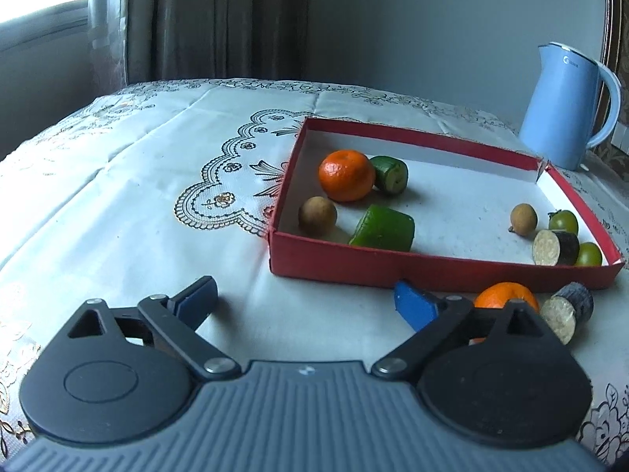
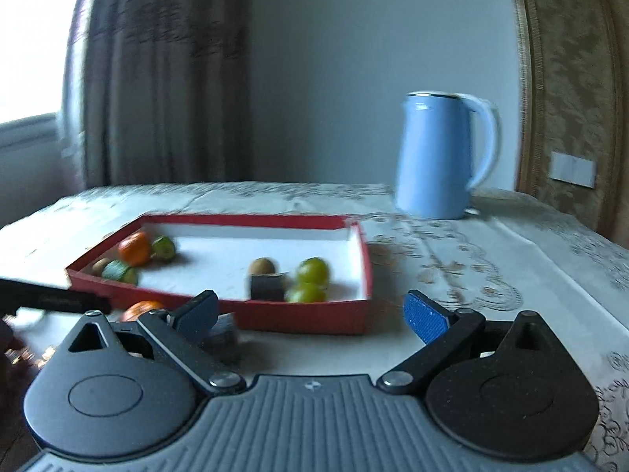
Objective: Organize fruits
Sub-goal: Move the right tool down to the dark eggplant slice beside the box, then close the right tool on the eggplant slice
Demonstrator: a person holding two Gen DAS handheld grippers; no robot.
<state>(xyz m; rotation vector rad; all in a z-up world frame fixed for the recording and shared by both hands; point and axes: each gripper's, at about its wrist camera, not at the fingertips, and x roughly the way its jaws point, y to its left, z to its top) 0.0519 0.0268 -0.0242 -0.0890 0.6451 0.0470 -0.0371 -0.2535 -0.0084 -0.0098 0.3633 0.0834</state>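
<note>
Red box (image 1: 440, 271): centre-right of the left view, holding a tangerine (image 1: 346, 175), cucumber pieces, longans and green fruits.
Loose fruit: orange tangerine (image 1: 505, 295) and sugarcane piece (image 1: 566, 312) on the tabletop (image 1: 137, 181), lower right.
Left tongs (image 1: 306, 299): wide open, empty.
Right tongs (image 2: 310, 310): wide open, empty.
Advice: we should centre each loose piece between the pads, close gently, and lift clear of the box wall.

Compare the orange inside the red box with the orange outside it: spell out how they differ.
The orange inside rests on the red box's white floor, touching a green cucumber piece; the orange outside sits on the tablecloth beside a dark sugarcane piece. The inside one shows whole; the outside one is half hidden behind the left gripper. Both are round and bright orange.
</note>
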